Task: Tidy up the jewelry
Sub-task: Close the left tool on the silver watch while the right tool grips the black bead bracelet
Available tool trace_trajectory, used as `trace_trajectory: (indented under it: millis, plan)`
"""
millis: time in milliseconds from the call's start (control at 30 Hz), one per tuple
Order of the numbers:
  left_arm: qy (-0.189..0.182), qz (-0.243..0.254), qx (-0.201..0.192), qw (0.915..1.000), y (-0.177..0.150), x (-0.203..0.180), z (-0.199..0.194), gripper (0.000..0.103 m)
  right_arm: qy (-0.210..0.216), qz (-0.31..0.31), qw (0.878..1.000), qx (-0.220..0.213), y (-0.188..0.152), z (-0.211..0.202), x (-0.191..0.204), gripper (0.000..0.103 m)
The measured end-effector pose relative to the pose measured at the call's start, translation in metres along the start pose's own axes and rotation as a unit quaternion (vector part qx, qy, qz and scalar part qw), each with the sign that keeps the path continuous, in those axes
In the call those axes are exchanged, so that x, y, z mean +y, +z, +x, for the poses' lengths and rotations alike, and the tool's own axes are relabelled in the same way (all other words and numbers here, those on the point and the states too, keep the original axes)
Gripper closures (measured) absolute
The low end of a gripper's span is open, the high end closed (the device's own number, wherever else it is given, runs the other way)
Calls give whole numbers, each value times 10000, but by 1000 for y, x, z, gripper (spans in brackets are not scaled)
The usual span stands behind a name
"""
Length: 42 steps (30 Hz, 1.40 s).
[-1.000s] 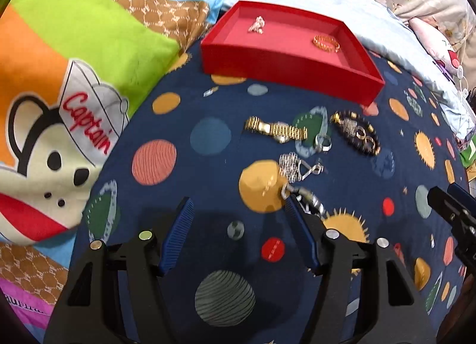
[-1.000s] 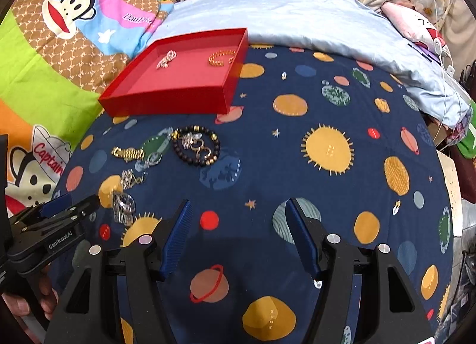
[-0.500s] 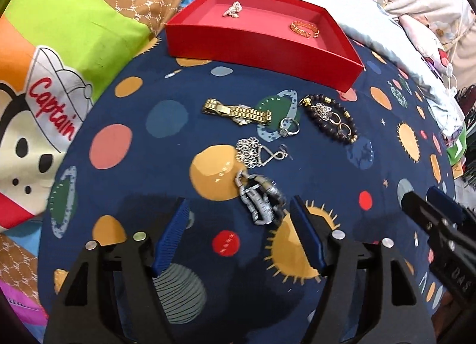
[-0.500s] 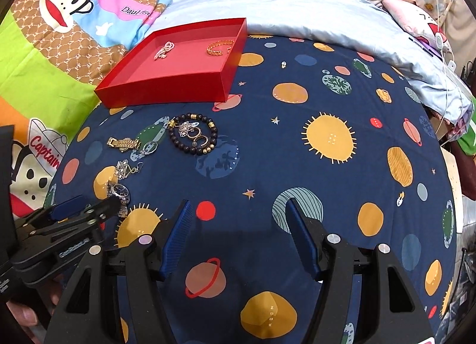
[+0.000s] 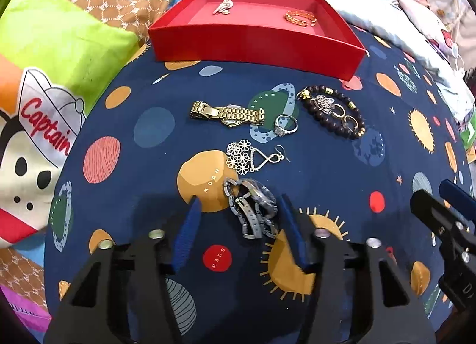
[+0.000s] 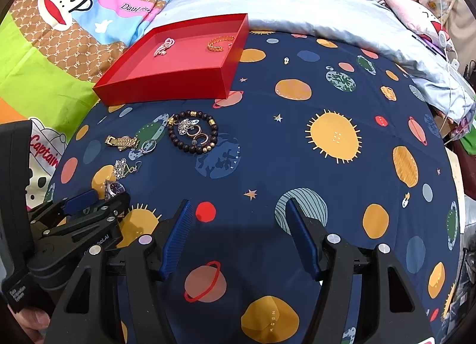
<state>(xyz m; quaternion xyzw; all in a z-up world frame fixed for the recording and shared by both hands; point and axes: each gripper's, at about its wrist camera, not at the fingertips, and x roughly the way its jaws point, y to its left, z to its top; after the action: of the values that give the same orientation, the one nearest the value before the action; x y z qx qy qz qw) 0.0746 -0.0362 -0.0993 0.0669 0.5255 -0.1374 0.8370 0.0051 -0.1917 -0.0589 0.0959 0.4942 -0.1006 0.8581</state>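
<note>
A red tray (image 5: 253, 46) (image 6: 166, 88) at the back holds a silver piece (image 5: 223, 8) and a gold bangle (image 5: 300, 18). On the navy planet-print cloth lie a gold watch (image 5: 227, 112), a silver ring (image 5: 285, 125), a flower earring (image 5: 251, 158), a dark bead bracelet (image 5: 333, 115) (image 6: 193, 131) with small rings inside, and a silver watch (image 5: 253, 210) (image 6: 114, 188). My left gripper (image 5: 239, 208) is open, its fingers either side of the silver watch. My right gripper (image 6: 238, 205) is open and empty, off to the right.
Colourful monkey-print bedding (image 5: 59, 61) lies at the left. A pale blue quilt (image 6: 327, 16) and floral pillows lie behind the tray. The right gripper's tip (image 5: 440, 210) shows at the right edge of the left wrist view.
My left gripper has moved forward and right, so the silver watch now lies between its open fingers. The right gripper has barely moved.
</note>
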Motion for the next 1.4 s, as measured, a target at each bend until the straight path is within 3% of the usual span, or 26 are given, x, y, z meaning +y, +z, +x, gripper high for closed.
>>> trace_trajectory:
  millis: [167,533,767,967,1133,1400]
  plan:
    - [-18,183,-34,9998,-2,-5,-3,81,20,-26,10000,16,-1,2,2,39]
    - [137,248,-75,9996,-6,-2,-10,83,85,-110,9999,20,0,5,8,39]
    - [248,20,-148,9996,-4,17,-23,83,88,-177,9998,-53,7,8,11,41]
    - [339,-188,-179,9991,0,34,-30,83,120,-224,9996,-145,27,16,13,55]
    - [367,-281,-177,9988,3,40,-29,83,253,-176,9994,-149,48,30,14,75]
    - [355,-278,-156,9989,8,38,-26,83,235,-162,9996,39,74,65,18,80]
